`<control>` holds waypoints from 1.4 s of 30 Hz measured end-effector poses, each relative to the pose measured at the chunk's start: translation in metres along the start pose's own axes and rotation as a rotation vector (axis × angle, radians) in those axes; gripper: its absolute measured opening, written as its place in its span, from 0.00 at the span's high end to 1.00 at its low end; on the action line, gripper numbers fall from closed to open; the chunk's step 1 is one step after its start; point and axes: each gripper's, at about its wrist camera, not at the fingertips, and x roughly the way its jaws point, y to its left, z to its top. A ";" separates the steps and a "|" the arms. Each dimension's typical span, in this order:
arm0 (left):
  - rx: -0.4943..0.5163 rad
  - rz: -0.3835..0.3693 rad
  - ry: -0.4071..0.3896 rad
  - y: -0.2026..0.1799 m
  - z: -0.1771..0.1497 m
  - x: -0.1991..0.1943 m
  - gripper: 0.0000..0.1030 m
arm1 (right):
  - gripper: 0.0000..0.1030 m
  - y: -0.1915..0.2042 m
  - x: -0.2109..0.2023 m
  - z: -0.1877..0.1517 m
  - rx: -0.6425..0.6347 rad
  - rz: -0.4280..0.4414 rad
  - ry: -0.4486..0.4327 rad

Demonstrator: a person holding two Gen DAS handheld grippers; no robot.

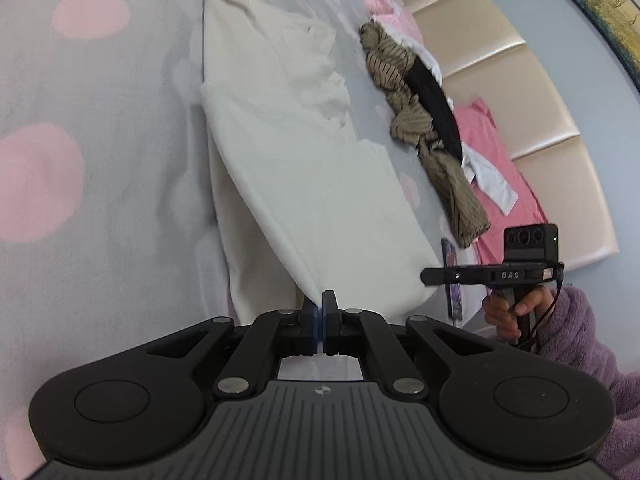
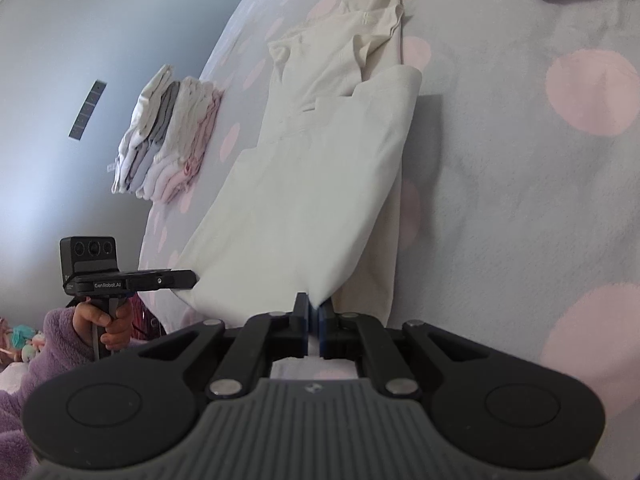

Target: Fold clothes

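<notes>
Soft daylight fills both pictures — bright, no glare. The cream garment [image 2: 320, 184] throws a gray shadow on the bedspread [image 2: 520, 200]. Straight lines bend near the dark round edges — and far things look a bit fuzzy.

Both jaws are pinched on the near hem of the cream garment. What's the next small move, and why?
Probably lift both corners together and carry them away from you over the cream garment. The left gripper and right gripper each pinch a near corner, and the far half lies flat on the bedsheet, ready to take the fold.
</notes>
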 end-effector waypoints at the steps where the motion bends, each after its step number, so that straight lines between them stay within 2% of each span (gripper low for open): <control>1: -0.006 0.009 0.021 0.001 -0.002 0.005 1.00 | 0.95 0.000 0.002 -0.002 -0.002 -0.007 0.017; 8: -0.010 0.080 0.127 0.012 -0.010 0.030 1.00 | 0.95 -0.011 0.023 -0.013 0.019 -0.079 0.094; 12: 0.020 0.106 0.142 0.010 -0.010 0.035 1.00 | 0.95 -0.014 0.031 -0.015 0.018 -0.099 0.103; 14: 0.035 0.106 0.137 0.007 -0.009 0.034 1.00 | 0.91 -0.008 0.028 -0.015 -0.010 -0.116 0.096; 16: 0.055 0.108 0.128 0.004 -0.007 0.032 0.98 | 0.78 -0.002 0.024 -0.012 -0.046 -0.135 0.078; 18: 0.081 0.111 0.108 0.001 -0.003 0.032 0.96 | 0.69 -0.001 0.018 -0.007 -0.058 -0.144 0.041; 23: 0.123 0.142 0.086 -0.005 0.018 0.037 0.90 | 0.69 0.002 0.014 0.018 -0.091 -0.192 -0.050; 28: 0.150 0.164 0.057 -0.008 0.043 0.037 0.90 | 0.69 0.008 0.012 0.047 -0.136 -0.233 -0.131; 31: 0.147 0.174 0.101 -0.010 0.050 0.033 0.90 | 0.69 0.009 0.017 0.060 -0.147 -0.242 -0.148; 32: 0.137 0.172 0.123 -0.010 0.050 0.031 0.85 | 0.69 0.010 0.019 0.064 -0.151 -0.245 -0.154; 33: 0.128 0.170 0.145 -0.010 0.051 0.028 0.74 | 0.69 0.010 0.020 0.069 -0.154 -0.248 -0.160; 35: 0.099 0.155 0.152 -0.005 0.044 0.026 0.66 | 0.69 0.011 0.025 0.075 -0.159 -0.245 -0.161; 38: 0.065 0.135 0.175 0.003 0.031 0.027 0.66 | 0.69 0.010 0.030 0.080 -0.175 -0.249 -0.160; 39: 0.055 0.129 0.184 0.006 0.026 0.028 0.75 | 0.69 0.010 0.030 0.082 -0.177 -0.251 -0.164; 42: 0.011 0.133 0.206 0.014 0.012 0.030 0.95 | 0.70 0.006 0.033 0.087 -0.178 -0.243 -0.168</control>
